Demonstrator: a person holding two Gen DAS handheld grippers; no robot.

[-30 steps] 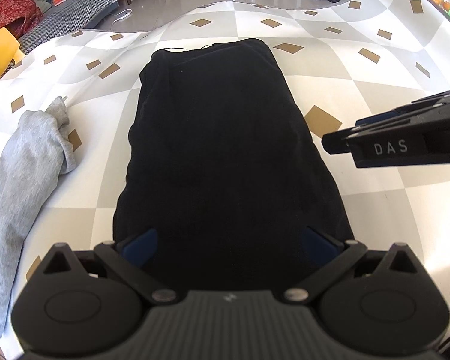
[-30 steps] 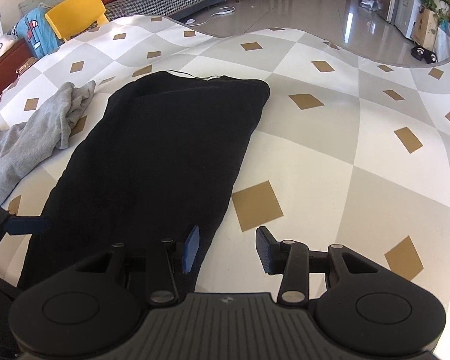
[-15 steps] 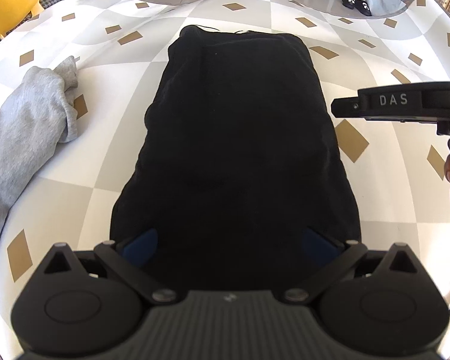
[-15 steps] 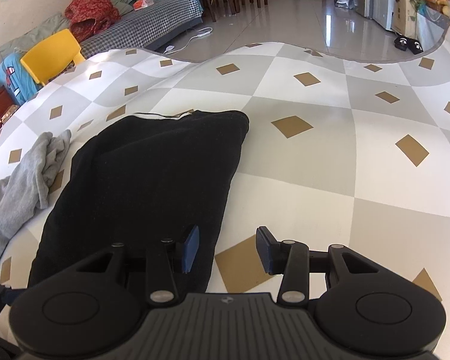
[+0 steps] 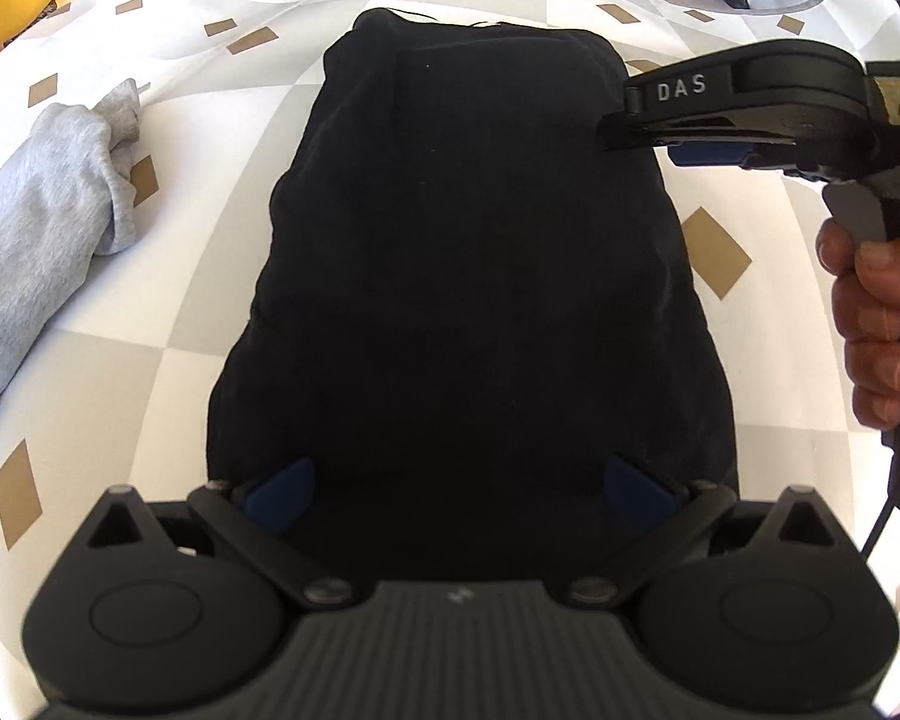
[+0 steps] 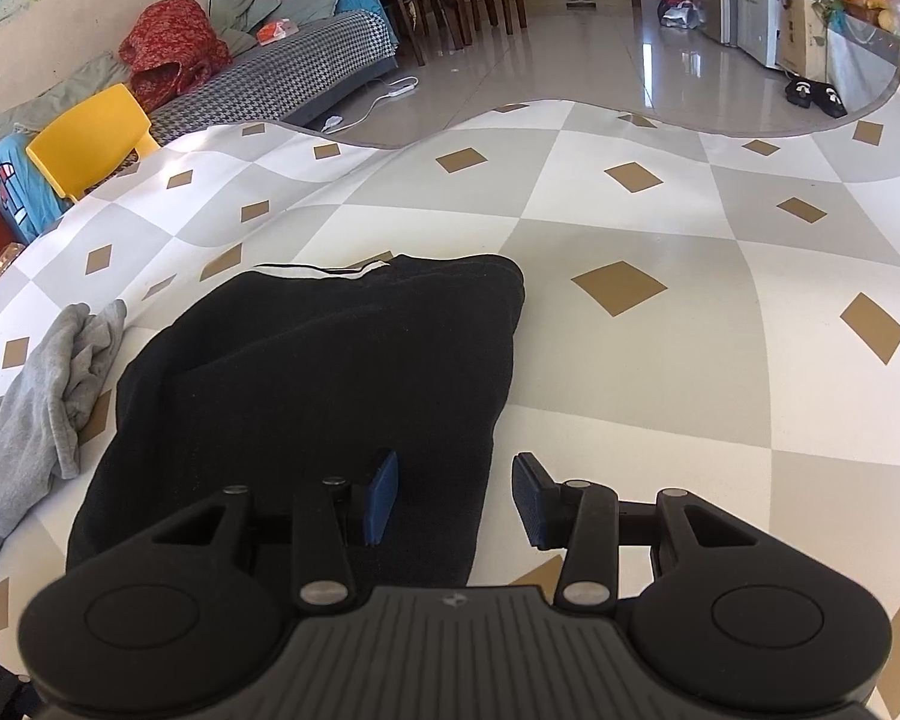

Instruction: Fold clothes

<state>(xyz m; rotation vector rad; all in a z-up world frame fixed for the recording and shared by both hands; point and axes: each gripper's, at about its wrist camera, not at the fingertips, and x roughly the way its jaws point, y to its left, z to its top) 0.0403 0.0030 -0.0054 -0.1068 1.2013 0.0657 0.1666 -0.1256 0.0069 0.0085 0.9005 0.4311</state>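
Black garment [image 5: 468,252] lies flat on the checked surface [image 6: 660,396] as a long narrow strip, its sides apparently already turned in, with a crumpled grey garment [image 5: 42,204] just beside it on the left. Left hand-held gripper [image 5: 459,489] hangs wide open over the near end, and right hand-held gripper [image 6: 455,501] stands partly open over the right edge; neither holds cloth. By my reading the lengthwise folds are in, while shortening the strip and folding the grey piece remain.
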